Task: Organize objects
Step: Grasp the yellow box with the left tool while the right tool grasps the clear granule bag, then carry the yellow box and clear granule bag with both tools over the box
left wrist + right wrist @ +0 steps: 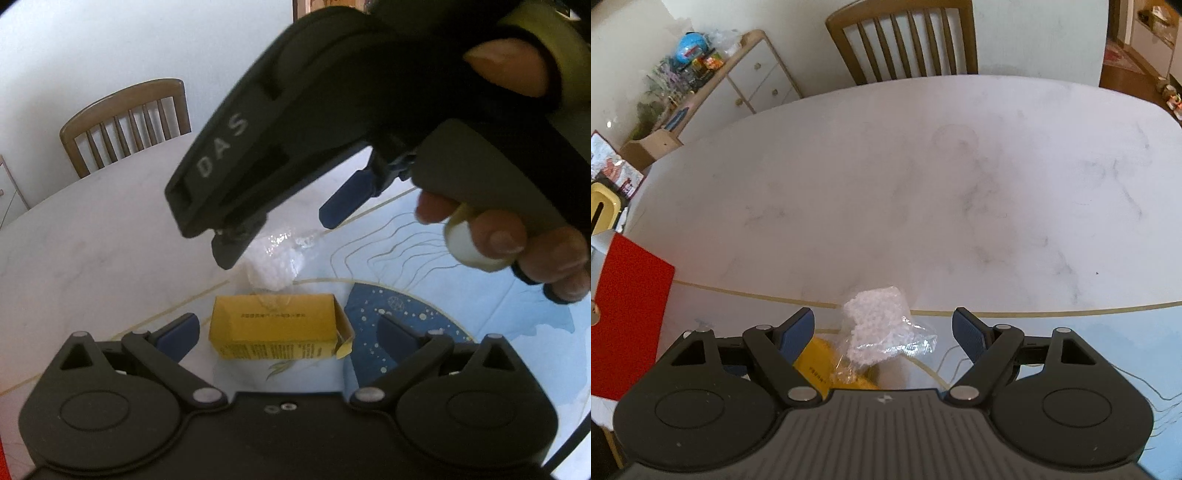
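Evidently, box: the small yellow cardboard box point(275, 326) lies on its side on the bench, one end flap open to the right; it sits between the left tool's fingers without touching either, as far as the left wrist view shows
Bag: a crumpled clear plastic bag of white granules point(882, 325) lies just beyond the box, touching or overlapping its far edge; in the right wrist view it rests between that tool's fingers, untouched
Left tool: the left tool point(288, 332) has its blue-padded fingers spread wide apart, gripping nothing
Right tool: the right tool point(882, 328) is likewise spread wide and empty; seen from the left wrist view it hangs above the bag, a gloved hand point(517, 236) on its handle
Bench: a white marble-patterned bench point(923, 184) with a blue illustrated mat point(480, 314) at the near side; a wooden slat-back chair point(905, 37) stands beyond; a red flat box point(628, 314) sits at the left edge
Progress: early by my judgement; bag outside the box, neither item held; what is left is probably to grip the bag, tuck it into the open box, then set things in place
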`<state>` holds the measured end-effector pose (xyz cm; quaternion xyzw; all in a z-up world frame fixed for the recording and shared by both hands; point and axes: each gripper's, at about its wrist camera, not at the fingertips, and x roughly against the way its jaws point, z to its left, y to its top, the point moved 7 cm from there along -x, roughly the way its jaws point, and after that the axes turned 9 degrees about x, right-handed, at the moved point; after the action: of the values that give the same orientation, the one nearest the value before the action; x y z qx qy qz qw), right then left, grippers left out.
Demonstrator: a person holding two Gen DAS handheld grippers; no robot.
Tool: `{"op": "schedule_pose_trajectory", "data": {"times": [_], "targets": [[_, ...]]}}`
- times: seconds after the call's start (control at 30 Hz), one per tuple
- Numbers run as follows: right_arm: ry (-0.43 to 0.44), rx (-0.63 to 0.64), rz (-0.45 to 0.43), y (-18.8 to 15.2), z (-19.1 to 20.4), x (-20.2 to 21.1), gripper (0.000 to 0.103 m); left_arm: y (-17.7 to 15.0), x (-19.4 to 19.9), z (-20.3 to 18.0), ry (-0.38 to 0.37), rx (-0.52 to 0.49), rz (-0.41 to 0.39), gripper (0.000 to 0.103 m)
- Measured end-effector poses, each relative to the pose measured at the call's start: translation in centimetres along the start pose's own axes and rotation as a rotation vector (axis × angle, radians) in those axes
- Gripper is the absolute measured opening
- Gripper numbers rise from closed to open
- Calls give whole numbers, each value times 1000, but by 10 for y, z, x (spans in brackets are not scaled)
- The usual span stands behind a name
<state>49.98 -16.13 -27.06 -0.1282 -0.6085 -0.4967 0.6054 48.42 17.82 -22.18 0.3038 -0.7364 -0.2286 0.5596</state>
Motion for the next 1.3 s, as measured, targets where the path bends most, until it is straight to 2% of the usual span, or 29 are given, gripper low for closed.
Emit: {"op": "schedule_pose_trajectory", "data": {"times": [0.13,0.3,0.43,0.6,0.93,1.3], "targets": [[0,-4,6,-1,3,-7,79,-1,-2,0,7,1,5,91],[5,-15,22,-3,3,-14,61,-2,-2,4,42,24,4,79],[9,-15,15,-4,4,-14,56,-2,-1,5,45,35,8,75],[6,-28,0,-6,4,-10,43,0,2,7,42,47,9,70],[-23,-48,-31,-11,4,9,39,-1,18,9,17,111,15,70],[-15,-14,-82,-15,25,57,39,8,60,26,21,154,-45,70]]}}
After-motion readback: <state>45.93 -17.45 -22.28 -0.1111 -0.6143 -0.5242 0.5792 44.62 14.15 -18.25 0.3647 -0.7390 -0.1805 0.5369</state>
